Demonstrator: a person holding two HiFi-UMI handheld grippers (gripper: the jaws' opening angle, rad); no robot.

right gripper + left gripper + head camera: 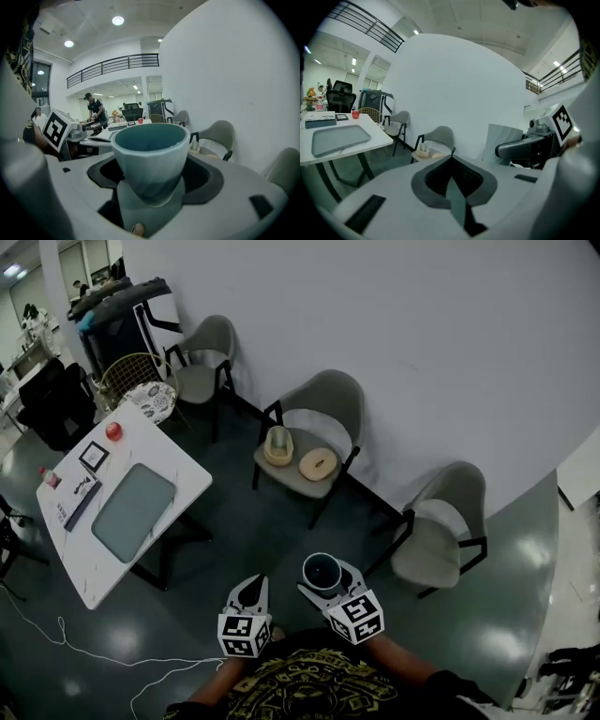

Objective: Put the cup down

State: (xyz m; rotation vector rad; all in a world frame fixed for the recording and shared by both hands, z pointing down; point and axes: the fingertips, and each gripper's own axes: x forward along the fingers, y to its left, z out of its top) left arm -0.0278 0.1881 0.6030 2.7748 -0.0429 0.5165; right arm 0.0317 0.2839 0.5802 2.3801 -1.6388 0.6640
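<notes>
Here's the right tool point(325, 583) out in front of the person, jaws spread wide and clamped on either side of the cup point(322, 568), and the right gripper view makes the grip plain: the pale cup point(149, 152) sits upright between the two dark pads, its lower body pressed in, teal inside, mouth facing up. So the cup is in the air, carried over the dark floor point(262, 531), well apart from the white desk point(183, 474) at the left and from the chairs along the wall. Just beside it, the left tool point(250, 589) has its jaws brought together with nothing between them, and its own view confirms it: the two tips meet in a point point(451, 161). Over on the desk there's a grey tray point(133, 512), a small red object point(113, 431) near the far corner, and a dark framed square point(93, 457) next to it. Straight ahead stands the middle chair point(323, 395), and on its seat rest a round wooden container point(277, 445) and a flat wooden disc point(318, 463), side by side. Another chair point(450, 512) stands to the right, nearer the cup, and a third point(208, 348) sits further back by the desk. A white cable point(84, 648) trails across the floor at lower left. Far off in the right gripper view, a person point(96, 110) stands at a cluttered workbench
</notes>
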